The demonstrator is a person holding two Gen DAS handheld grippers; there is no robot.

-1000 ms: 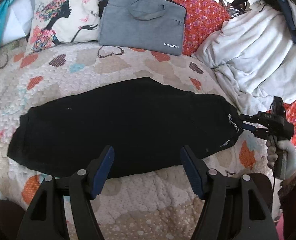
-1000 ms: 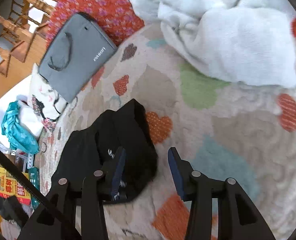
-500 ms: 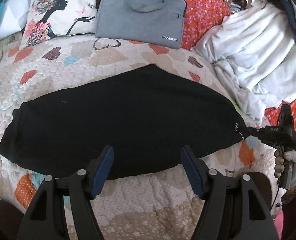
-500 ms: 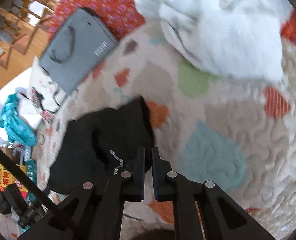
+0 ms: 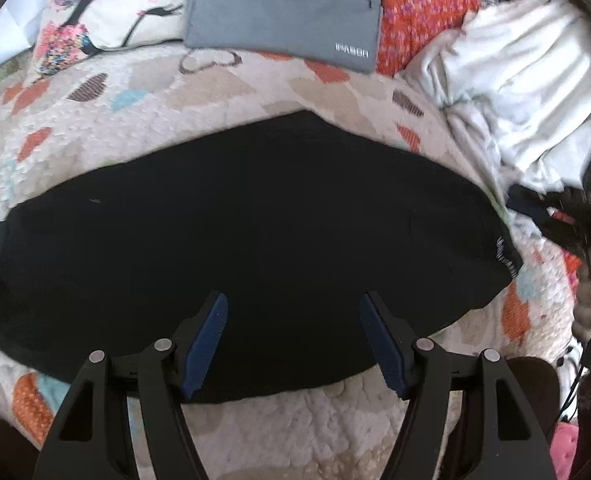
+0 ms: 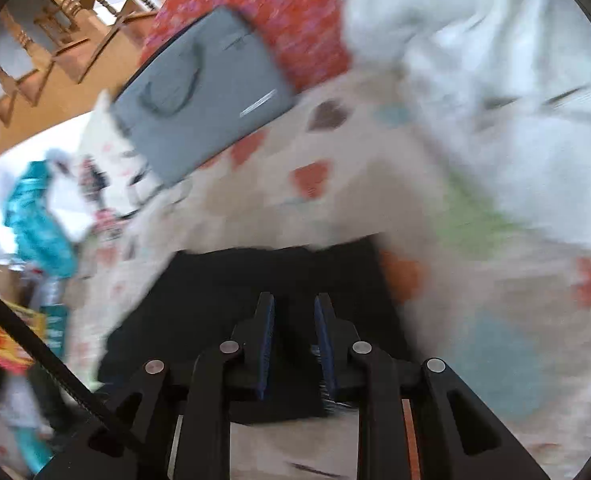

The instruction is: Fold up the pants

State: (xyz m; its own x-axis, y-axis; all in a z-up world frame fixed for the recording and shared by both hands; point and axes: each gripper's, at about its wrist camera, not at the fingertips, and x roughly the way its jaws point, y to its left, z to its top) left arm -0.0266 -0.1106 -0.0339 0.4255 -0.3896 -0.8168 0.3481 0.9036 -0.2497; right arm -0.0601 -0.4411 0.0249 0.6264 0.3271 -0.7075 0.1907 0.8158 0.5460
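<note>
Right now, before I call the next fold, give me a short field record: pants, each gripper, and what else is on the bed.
pants: black pants lying flat across the heart-print quilt
left gripper: left gripper open over the near edge of the pants, nothing between its pads
right gripper: right gripper jaws opening, over the end of the pants; contact unclear, picture blurred
bed clutter: grey laptop bag, white blanket, printed pillow, all beyond the pants

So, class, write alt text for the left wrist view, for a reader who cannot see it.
Black pants lie spread flat across a heart-patterned quilt, with the open left gripper just above their near edge. Behind them are a grey bag, a printed pillow and a rumpled white blanket.
</note>
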